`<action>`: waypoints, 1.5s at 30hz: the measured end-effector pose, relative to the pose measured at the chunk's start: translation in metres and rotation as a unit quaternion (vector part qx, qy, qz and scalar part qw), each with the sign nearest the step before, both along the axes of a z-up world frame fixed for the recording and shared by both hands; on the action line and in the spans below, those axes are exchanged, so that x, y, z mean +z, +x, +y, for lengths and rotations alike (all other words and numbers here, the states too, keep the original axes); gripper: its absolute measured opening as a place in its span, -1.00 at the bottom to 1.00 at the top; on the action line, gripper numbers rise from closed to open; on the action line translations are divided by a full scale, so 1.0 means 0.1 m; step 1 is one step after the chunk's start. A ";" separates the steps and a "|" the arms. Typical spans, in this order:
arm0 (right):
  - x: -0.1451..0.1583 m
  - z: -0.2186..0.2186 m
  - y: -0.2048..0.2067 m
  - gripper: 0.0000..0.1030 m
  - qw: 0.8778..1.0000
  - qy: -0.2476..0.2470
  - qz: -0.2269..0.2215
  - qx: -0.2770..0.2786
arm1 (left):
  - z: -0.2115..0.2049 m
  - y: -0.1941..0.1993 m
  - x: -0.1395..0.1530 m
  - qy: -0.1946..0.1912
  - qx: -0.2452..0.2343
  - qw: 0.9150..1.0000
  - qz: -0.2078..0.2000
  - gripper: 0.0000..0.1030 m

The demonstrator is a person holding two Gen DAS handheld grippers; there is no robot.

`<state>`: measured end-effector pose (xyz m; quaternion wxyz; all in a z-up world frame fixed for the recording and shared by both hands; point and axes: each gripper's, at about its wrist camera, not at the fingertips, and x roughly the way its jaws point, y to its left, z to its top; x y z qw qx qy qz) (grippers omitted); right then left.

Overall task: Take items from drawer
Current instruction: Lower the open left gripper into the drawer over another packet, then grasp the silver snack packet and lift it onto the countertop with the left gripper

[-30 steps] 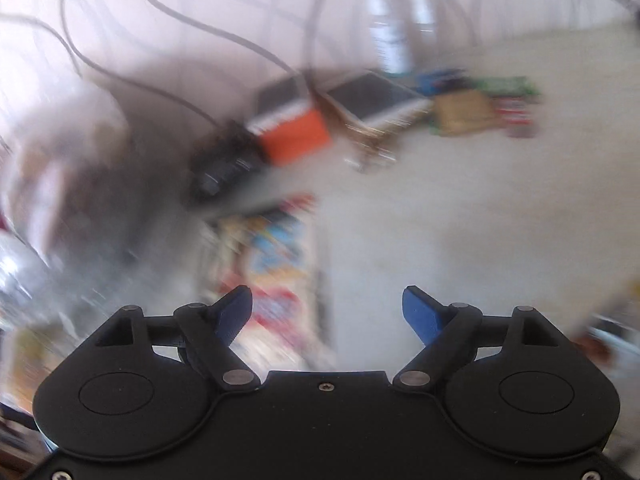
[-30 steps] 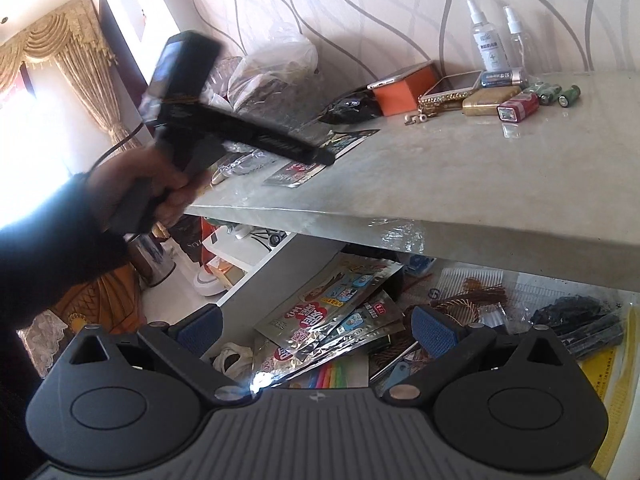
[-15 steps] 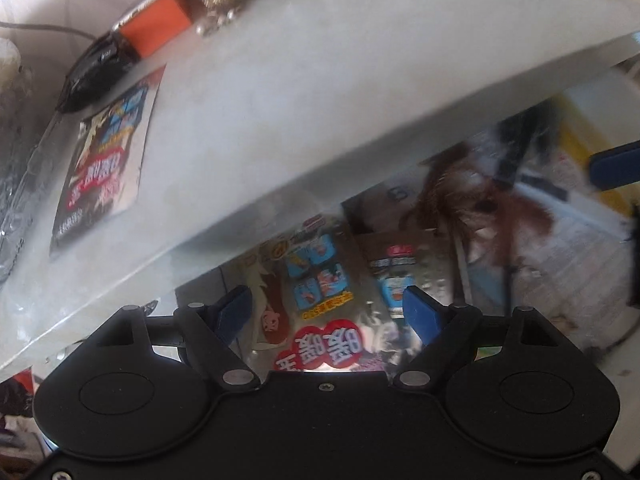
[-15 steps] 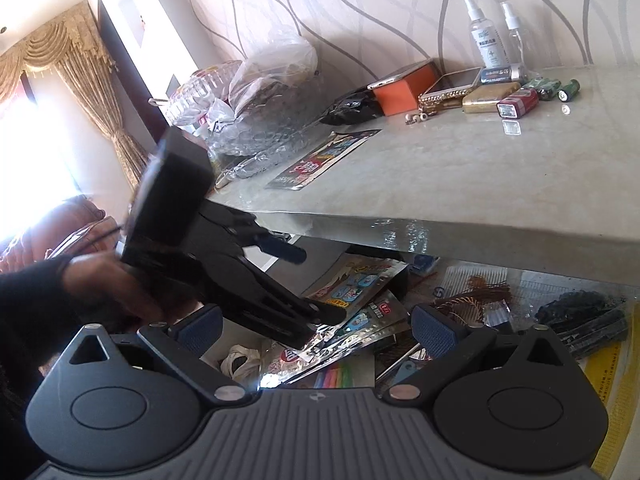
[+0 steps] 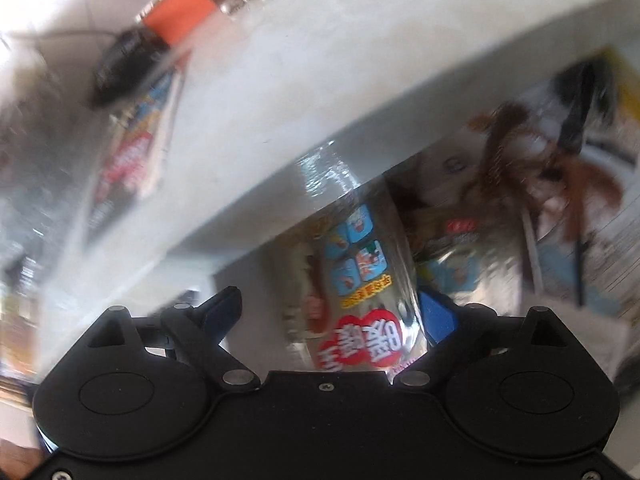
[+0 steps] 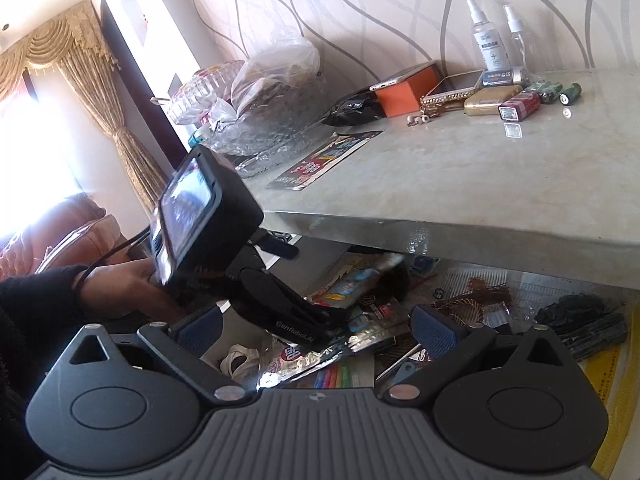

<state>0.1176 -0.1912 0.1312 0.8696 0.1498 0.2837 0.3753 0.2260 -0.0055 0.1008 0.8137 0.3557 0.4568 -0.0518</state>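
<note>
The drawer (image 6: pixel 536 280) stands open under the marble tabletop (image 6: pixel 460 184). It holds foil snack packets, a brown tassel (image 6: pixel 476 294) and a black bundle (image 6: pixel 580 316). My left gripper (image 5: pixel 330 314) points down into it. Its jaws are opening over a silver packet with red and blue print (image 5: pixel 356 276), which lies below and between the fingers, and the pads do not press on it. In the right wrist view a hand holds the left tool's camera housing (image 6: pixel 196 208) at the drawer's left end. My right gripper (image 6: pixel 316 328) hovers open before the drawer with nothing between its fingers.
A similar packet (image 6: pixel 324 160) lies flat on the tabletop. At the back by the wall stand two spray bottles (image 6: pixel 486 40), an orange box (image 6: pixel 408 88), a phone, batteries (image 6: pixel 560 94) and a glass bowl with plastic bags (image 6: pixel 256 108). The tabletop's front edge (image 6: pixel 440 232) overhangs the drawer.
My left gripper came down from above the tabletop to the drawer's left end, tipped downward, and its jaws have spread a little wider. My right gripper has stayed still.
</note>
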 end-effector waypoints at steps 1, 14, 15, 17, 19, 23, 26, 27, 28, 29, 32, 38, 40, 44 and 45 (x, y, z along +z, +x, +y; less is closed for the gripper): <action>0.00 0.00 0.00 1.00 1.000 0.000 -0.001 0.000 | 0.00 -0.02 0.00 0.015 -0.001 1.000 -0.010 0.83; -0.03 -0.02 0.03 1.00 1.000 -0.007 0.010 -0.016 | 0.19 0.05 -0.01 -0.045 0.002 0.999 0.010 -0.74; -0.03 -0.02 0.03 1.00 1.000 -0.006 0.009 -0.016 | 0.24 0.04 0.05 -0.046 0.003 0.999 0.010 -0.86; -0.03 -0.03 0.03 1.00 1.000 -0.004 0.009 -0.017 | 0.34 -0.01 0.18 -0.054 -0.004 0.998 0.027 -0.90; -0.02 -0.03 0.04 1.00 1.000 -0.003 0.010 -0.016 | 0.43 -0.09 0.32 -0.068 -0.014 0.996 0.062 -0.90; -0.03 -0.04 0.06 1.00 1.000 -0.003 0.014 -0.021 | 0.46 -0.30 0.70 -0.067 -0.021 0.994 0.085 -0.90; -0.03 -0.08 0.09 1.00 0.999 0.004 0.022 -0.028 | 0.45 -0.33 1.04 -0.060 -0.011 0.996 0.067 -0.90; -0.04 -0.09 0.11 1.00 0.999 0.008 0.027 -0.030 | 0.43 -0.32 1.16 -0.052 -0.008 0.997 0.055 -0.90; -0.04 -0.11 0.12 1.00 0.999 0.013 0.033 -0.032 | 0.40 -0.32 1.28 -0.042 -0.007 0.998 0.039 -0.90; -0.05 -0.12 0.14 1.00 0.999 0.019 0.038 -0.033 | 0.37 -0.29 1.38 -0.024 -0.012 1.000 0.016 -0.94; -0.05 -0.15 0.15 1.00 0.998 0.029 0.042 -0.037 | 0.29 -0.14 1.49 0.045 -0.042 0.996 -0.061 -0.94; -0.05 -0.16 0.13 1.00 0.998 0.026 0.036 -0.045 | 0.12 0.24 1.14 0.133 -0.097 0.973 -0.164 -0.94; -0.05 -0.17 0.13 1.00 0.998 0.026 0.036 -0.044 | 0.05 0.35 0.94 0.159 -0.120 0.962 -0.185 -0.95; -0.05 -0.16 0.14 1.00 0.998 0.022 0.037 -0.042 | -0.03 0.54 0.61 0.194 -0.146 0.951 -0.191 -0.96; -0.05 -0.15 0.14 1.00 0.998 0.021 0.038 -0.041 | -0.03 0.60 0.55 0.189 -0.143 0.955 -0.180 -0.95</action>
